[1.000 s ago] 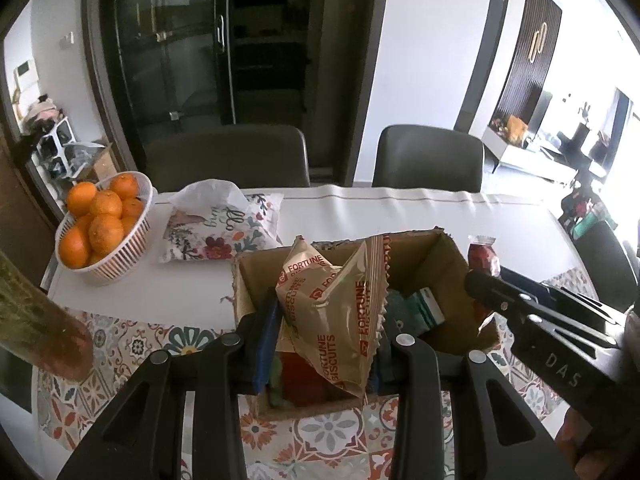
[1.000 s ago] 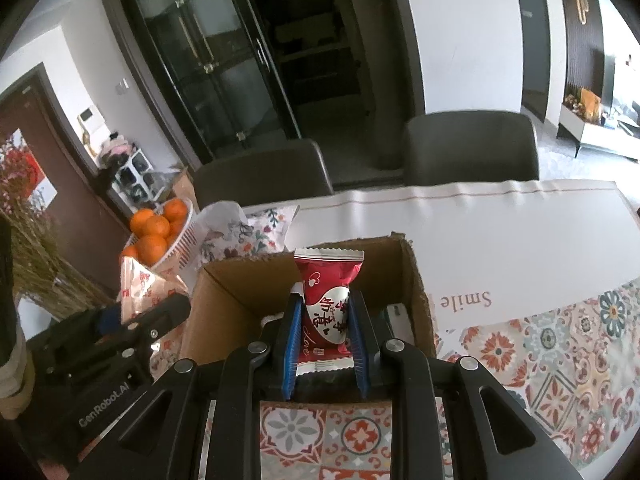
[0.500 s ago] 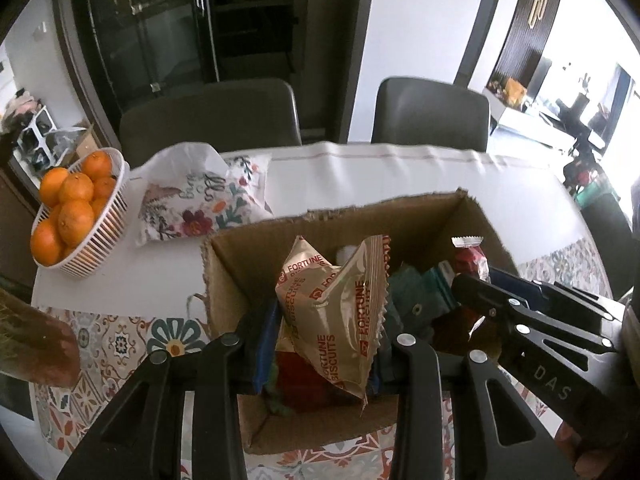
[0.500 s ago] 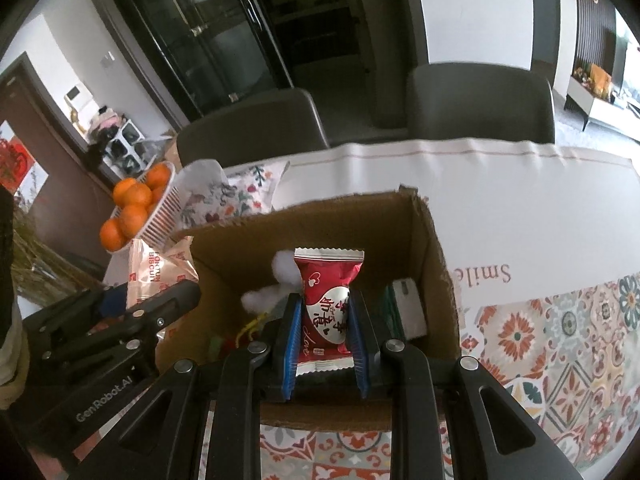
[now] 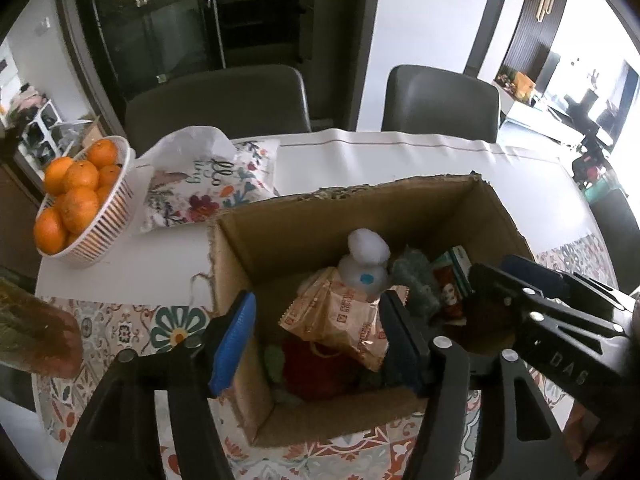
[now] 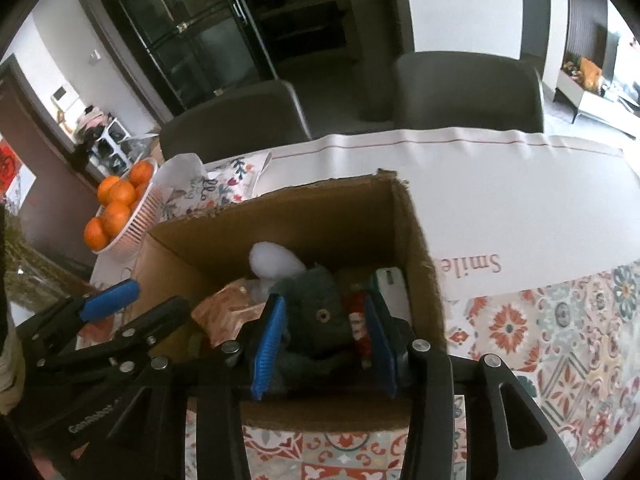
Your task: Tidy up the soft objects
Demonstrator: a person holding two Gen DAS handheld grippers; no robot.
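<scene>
An open cardboard box [image 5: 280, 220] [image 6: 412, 232] stands on the table. My left gripper [image 5: 316, 328] is open above its near left part; the tan biscuit packet [image 5: 340, 312] lies loose in the box between the jaws. My right gripper [image 6: 324, 332] is open over the box's right part. The red snack packet [image 6: 356, 320] lies in the box beside a dark green plush [image 6: 320, 304]. A white plush [image 5: 366, 258] [image 6: 272, 260] sits at the back of the box.
A white basket of oranges [image 5: 76, 200] stands at the far left, with a floral tissue pack [image 5: 208, 184] beside it. Two grey chairs [image 5: 224, 100] stand behind the table. A patterned mat [image 6: 540, 328] covers the near table.
Both grippers moved down over the box and opened. The biscuit packet dropped from the left jaws and the red snack packet from the right jaws into the box.
</scene>
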